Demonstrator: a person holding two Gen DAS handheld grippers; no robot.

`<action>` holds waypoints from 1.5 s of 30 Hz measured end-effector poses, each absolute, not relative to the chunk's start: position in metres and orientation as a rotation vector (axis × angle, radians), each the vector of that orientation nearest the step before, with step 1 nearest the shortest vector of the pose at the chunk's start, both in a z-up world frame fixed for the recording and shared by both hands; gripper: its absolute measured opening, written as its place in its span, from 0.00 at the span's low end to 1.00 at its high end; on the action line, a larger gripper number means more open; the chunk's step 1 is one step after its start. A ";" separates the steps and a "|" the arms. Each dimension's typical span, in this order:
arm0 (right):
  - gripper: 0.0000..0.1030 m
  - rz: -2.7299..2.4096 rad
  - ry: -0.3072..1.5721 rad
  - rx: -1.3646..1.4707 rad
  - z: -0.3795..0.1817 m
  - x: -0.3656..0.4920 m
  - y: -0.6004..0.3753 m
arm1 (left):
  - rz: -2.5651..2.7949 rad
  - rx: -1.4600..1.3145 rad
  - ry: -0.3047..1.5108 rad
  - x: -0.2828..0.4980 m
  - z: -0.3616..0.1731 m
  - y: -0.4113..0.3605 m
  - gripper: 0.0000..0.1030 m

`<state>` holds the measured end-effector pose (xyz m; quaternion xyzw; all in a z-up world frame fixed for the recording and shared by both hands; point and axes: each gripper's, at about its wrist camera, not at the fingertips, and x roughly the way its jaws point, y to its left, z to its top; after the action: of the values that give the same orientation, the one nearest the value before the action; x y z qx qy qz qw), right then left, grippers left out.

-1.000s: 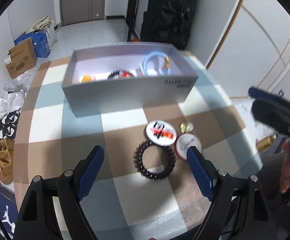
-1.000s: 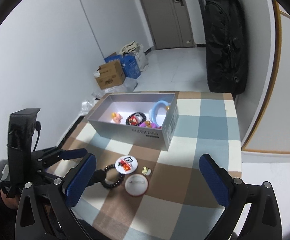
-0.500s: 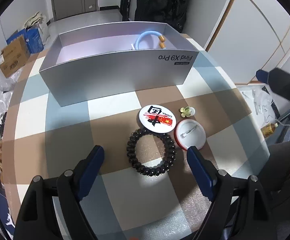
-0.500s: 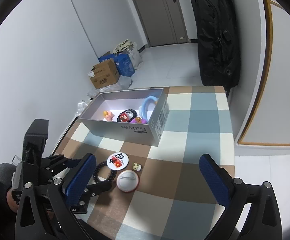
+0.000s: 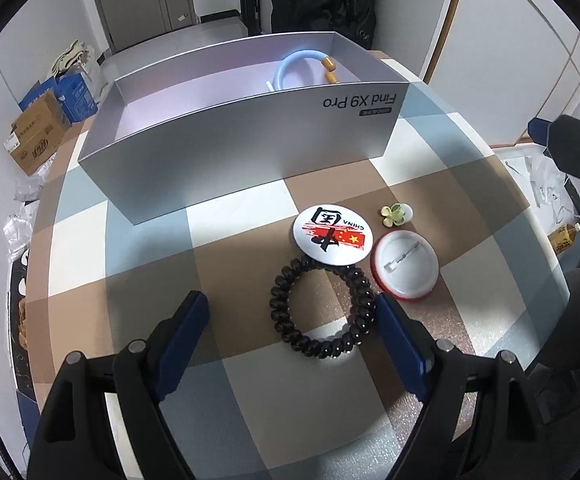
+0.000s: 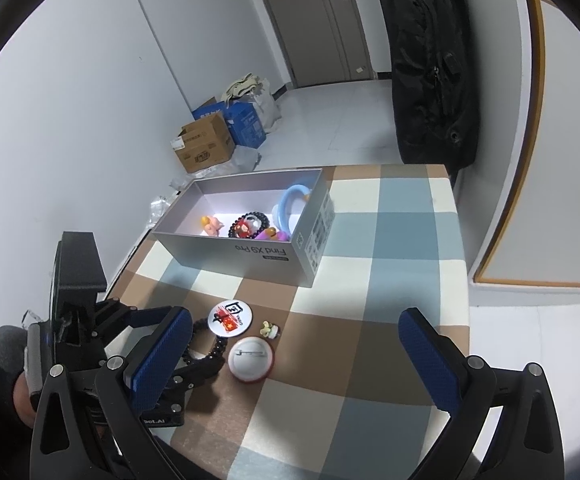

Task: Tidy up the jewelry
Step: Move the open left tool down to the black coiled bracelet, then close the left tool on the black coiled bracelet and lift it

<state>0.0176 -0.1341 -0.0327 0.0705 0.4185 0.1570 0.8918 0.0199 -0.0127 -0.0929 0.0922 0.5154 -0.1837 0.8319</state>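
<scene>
A black spiral hair tie [image 5: 321,312] lies on the checked tablecloth, its near part between the tips of my open left gripper [image 5: 290,322]. A white "CHINA" badge [image 5: 331,235], an upturned red-rimmed badge [image 5: 406,265] and a small green flower clip [image 5: 394,214] lie beside it. The grey box [image 5: 249,136] behind holds a blue bangle [image 5: 302,66] and other trinkets [image 6: 249,226]. My right gripper [image 6: 296,346] is open and empty, high above the table. The left gripper [image 6: 161,332] shows at the hair tie [image 6: 209,346] in the right wrist view.
The table's right edge [image 6: 464,264] drops to a white floor. Cardboard and blue boxes [image 6: 217,140] stand on the floor beyond the table. A black bag [image 6: 430,64] hangs by the door.
My left gripper has moved down and forward until its tips flank the hair tie. The right gripper has drifted slightly, staying open.
</scene>
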 end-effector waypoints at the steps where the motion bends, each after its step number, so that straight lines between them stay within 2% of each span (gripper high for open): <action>1: 1.00 0.324 0.871 0.150 -0.033 0.018 -0.135 | -0.392 0.200 1.092 0.020 -0.093 -0.013 0.79; 4: 1.00 0.317 0.876 0.164 -0.034 0.019 -0.137 | -0.403 0.224 1.087 0.020 -0.093 -0.017 0.78; 6: 1.00 0.313 0.881 0.166 -0.035 0.019 -0.138 | -0.435 0.218 1.089 0.020 -0.093 -0.018 0.68; 7: 1.00 0.313 0.881 0.167 -0.035 0.018 -0.138 | -0.439 0.226 1.086 0.020 -0.093 -0.020 0.66; 12: 1.00 0.310 0.879 0.168 -0.035 0.019 -0.138 | -0.485 0.244 1.071 0.014 -0.090 -0.026 0.40; 15: 1.00 0.308 0.881 0.171 -0.036 0.021 -0.138 | -0.497 0.238 1.073 0.011 -0.090 -0.025 0.36; 28: 1.00 0.291 0.889 0.186 -0.037 0.022 -0.139 | -0.537 0.016 1.151 0.022 -0.084 0.002 0.35; 37: 0.99 0.268 0.900 0.150 -0.041 0.020 -0.134 | -0.557 -0.135 1.127 0.032 -0.066 0.020 0.35; 40: 0.99 0.283 0.920 0.126 -0.044 0.020 -0.130 | -0.568 -0.184 1.069 0.030 -0.050 0.029 0.35; 45: 0.90 0.329 0.971 0.066 -0.055 0.021 -0.113 | -0.548 -0.237 0.987 0.034 -0.031 0.041 0.35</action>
<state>0.0206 -0.1134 -0.0554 0.0318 0.4643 0.1575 0.8710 0.0337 0.0414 -0.0306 -0.1121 0.4665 -0.2592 0.8382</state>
